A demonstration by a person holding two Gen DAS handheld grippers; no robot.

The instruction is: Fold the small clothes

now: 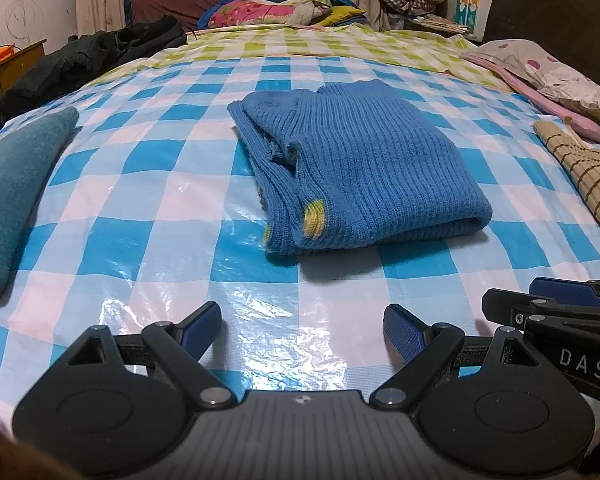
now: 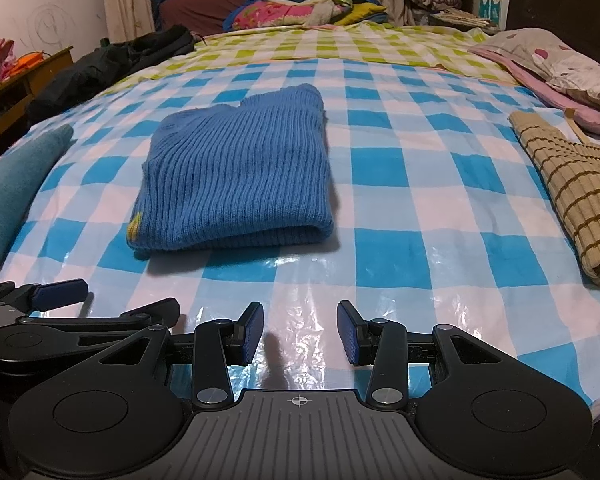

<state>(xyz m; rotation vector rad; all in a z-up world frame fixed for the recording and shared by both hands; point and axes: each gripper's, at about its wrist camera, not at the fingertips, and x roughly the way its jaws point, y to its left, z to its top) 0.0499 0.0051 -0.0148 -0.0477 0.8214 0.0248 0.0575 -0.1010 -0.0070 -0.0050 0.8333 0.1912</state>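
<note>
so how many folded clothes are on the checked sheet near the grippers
3: a blue sweater in the middle, a teal one at the left edge, and a tan striped one on the right. The pile at the far end may hide more.

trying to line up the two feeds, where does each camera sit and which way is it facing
Left wrist: on the left gripper, low over the bed, facing the headboard; its open fingers show, the right gripper at right.
Right wrist: on the right gripper, same heading; open fingers, the left gripper at left.
Shared: blue sweater, teal cloth, striped cloth, checkered cover.
</note>
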